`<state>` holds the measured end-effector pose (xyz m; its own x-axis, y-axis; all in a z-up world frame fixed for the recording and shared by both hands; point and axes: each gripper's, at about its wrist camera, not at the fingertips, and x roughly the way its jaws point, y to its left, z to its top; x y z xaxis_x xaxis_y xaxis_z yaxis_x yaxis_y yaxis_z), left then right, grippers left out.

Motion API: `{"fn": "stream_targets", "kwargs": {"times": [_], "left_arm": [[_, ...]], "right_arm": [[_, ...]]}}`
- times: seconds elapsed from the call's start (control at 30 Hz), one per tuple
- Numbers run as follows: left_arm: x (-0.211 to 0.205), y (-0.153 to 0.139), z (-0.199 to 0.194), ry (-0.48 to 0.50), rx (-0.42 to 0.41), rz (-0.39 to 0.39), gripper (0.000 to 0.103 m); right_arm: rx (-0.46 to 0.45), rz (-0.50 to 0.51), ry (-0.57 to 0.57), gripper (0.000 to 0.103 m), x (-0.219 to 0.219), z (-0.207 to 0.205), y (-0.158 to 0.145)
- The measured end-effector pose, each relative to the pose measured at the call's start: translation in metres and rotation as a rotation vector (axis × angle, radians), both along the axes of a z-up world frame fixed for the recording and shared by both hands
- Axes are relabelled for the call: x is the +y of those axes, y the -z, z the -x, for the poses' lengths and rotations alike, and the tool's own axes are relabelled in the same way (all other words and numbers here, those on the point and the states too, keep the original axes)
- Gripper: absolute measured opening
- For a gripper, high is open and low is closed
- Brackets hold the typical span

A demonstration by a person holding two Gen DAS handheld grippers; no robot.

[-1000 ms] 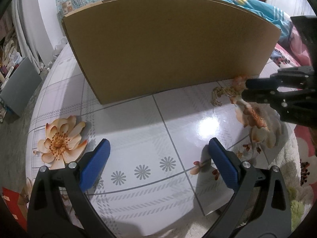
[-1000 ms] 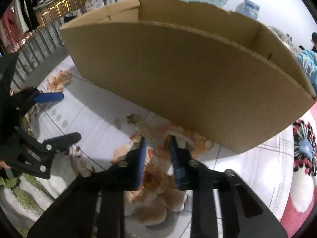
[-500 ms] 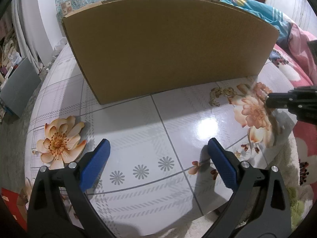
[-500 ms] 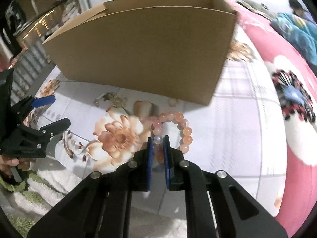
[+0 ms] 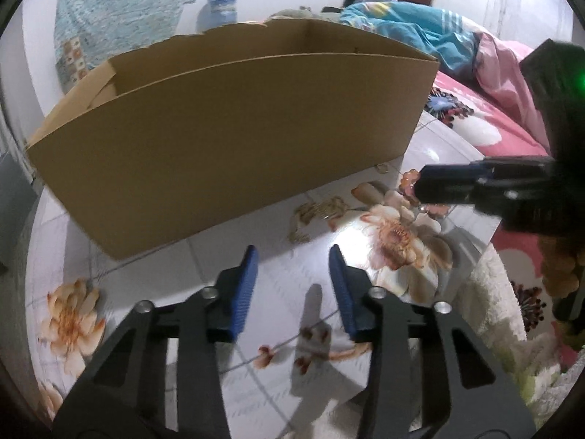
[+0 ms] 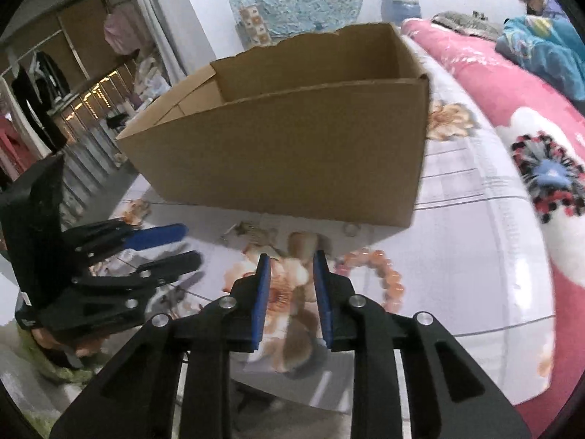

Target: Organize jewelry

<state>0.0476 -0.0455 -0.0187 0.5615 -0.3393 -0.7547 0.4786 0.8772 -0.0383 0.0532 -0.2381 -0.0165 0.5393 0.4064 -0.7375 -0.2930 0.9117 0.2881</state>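
1. The left gripper (image 5: 292,267) is seen nearest, its jaws just pulled closer, with nothing between them.
2. The right gripper (image 6: 290,270) has just been let looser and holds nothing.
3. The bead bracelet (image 6: 380,274) is laid on the table (image 6: 475,256), just right of the right gripper.
4. A gold chain (image 5: 318,212) is laid further left.
5. The cardboard box (image 6: 292,146) is seen behind, open on top.

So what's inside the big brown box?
Only bare cardboard inner walls show inside the cardboard box. Its front wall hides the bottom, so whether any jewelry lies there cannot be seen. The bead bracelet lies outside, on the table.
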Motion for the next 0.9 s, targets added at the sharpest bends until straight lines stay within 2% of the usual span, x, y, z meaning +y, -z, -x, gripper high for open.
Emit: {"fn": "stream_targets", "kwargs": {"times": [0.2, 0.43, 0.63, 0.73, 0.9], "left_arm": [[-0.012, 0.001, -0.017, -0.001, 0.016, -0.007, 0.018], [-0.022, 0.008, -0.03, 0.006, 0.037, -0.027, 0.014], [-0.025, 0.012, -0.033, 0.003, 0.043, -0.036, 0.004], [-0.021, 0.012, -0.033, 0.003, 0.052, -0.013, 0.003], [0.0, 0.006, -0.028, -0.011, 0.094, 0.103, 0.003]], "right_arm": [[0.009, -0.023, -0.028, 0.024, 0.013, -0.006, 0.006], [0.012, -0.033, -0.038, 0.024, 0.016, -0.006, 0.009], [0.009, -0.036, -0.034, 0.024, 0.014, -0.005, 0.01], [0.005, -0.034, -0.031, 0.024, 0.013, -0.004, 0.009], [-0.004, -0.027, -0.028, 0.024, 0.013, 0.001, 0.005]]}}
